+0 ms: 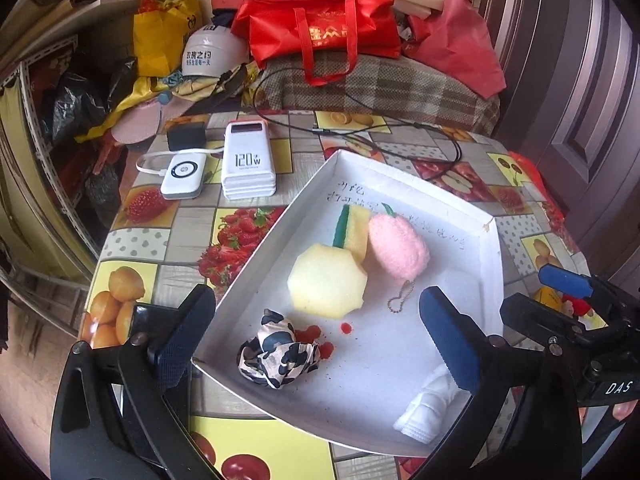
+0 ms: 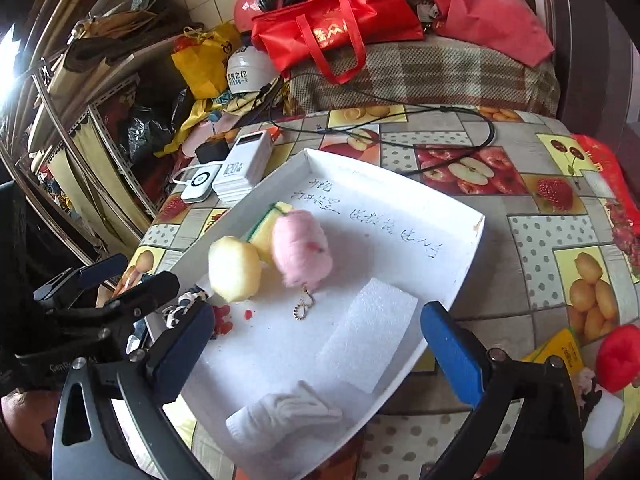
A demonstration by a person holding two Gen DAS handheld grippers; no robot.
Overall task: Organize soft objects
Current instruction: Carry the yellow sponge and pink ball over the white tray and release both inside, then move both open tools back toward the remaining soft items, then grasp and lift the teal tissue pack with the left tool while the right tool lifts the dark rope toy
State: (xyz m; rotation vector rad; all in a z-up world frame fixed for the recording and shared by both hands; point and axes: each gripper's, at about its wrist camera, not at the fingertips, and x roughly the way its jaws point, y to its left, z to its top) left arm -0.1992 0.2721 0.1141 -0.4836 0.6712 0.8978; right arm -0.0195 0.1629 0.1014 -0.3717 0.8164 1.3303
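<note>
The soft things (sponge (image 1: 327, 280), pink plush (image 1: 398, 249), folded cloth (image 2: 286, 414)) lay gathered in the white tray (image 1: 494, 248) on the worktop (image 1: 168, 216), so the left gripper (image 1: 316, 344) and right gripper (image 2: 320, 348) hung above it with jaws wide apart and empty.

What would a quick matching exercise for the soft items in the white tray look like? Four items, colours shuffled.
Items:
1. plush keychain
2. crumpled cloth
3. octagonal sponge
4. folded sock

Colours:
A. plain white
B. pale yellow
C. pink
D. black-and-white pattern

All lie in the white tray.

Pairs: 1-C, 2-D, 3-B, 4-A
</note>
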